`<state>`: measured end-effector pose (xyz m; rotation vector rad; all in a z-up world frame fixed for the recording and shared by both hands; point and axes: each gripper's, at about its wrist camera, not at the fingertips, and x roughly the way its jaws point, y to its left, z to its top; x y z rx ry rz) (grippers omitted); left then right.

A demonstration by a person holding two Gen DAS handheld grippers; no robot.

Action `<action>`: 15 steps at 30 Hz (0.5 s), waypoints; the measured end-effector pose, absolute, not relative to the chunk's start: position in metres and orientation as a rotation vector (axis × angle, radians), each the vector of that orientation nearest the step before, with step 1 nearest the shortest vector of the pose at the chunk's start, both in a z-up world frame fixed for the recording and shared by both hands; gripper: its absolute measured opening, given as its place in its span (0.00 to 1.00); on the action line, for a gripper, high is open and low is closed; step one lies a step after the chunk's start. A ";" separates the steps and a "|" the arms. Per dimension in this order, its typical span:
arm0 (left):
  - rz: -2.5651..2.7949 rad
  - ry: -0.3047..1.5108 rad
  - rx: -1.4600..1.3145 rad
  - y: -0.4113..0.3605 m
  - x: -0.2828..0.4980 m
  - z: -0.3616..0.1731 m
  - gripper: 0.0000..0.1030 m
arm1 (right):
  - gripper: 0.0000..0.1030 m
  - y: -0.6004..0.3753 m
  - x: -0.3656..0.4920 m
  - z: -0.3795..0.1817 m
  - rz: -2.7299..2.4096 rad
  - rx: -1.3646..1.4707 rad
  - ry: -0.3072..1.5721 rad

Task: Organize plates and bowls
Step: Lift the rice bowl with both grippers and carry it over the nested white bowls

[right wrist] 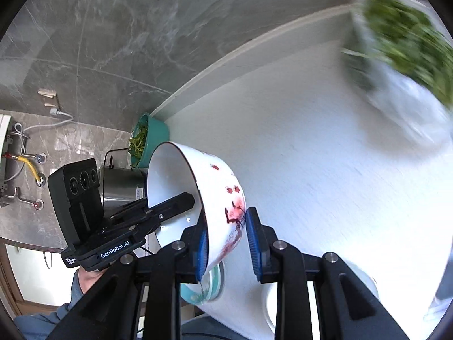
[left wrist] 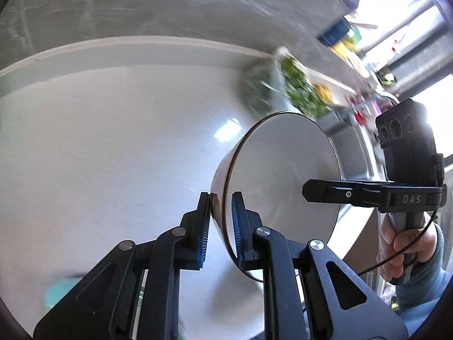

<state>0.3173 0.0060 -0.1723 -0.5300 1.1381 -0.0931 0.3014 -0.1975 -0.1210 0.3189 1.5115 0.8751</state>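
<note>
1. Both claws are gripping one bowl point(right wrist: 195, 198), tipped on its side above the white worktop point(left wrist: 113, 141); it seems mid-transfer, not yet put away.
2. The left claw point(left wrist: 221, 226) is clamping its rim; the right claw point(right wrist: 226, 243) is spreading wider around the wall.
3. The bowl is showing white glaze, red blossoms and a dark rim.
4. Other bowls point(right wrist: 203, 289) are waiting underneath.
</note>
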 end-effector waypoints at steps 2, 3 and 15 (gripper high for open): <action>-0.120 1.153 -0.517 -0.023 0.316 -0.171 0.13 | 0.27 -0.223 0.290 -0.122 0.854 0.334 1.512; -0.133 1.161 -0.510 -0.038 0.314 -0.172 0.13 | 0.27 -0.233 0.286 -0.122 0.846 0.343 1.513; -0.141 1.284 -0.407 -0.150 0.293 -0.226 0.13 | 0.27 -0.312 0.239 -0.154 0.756 0.334 1.564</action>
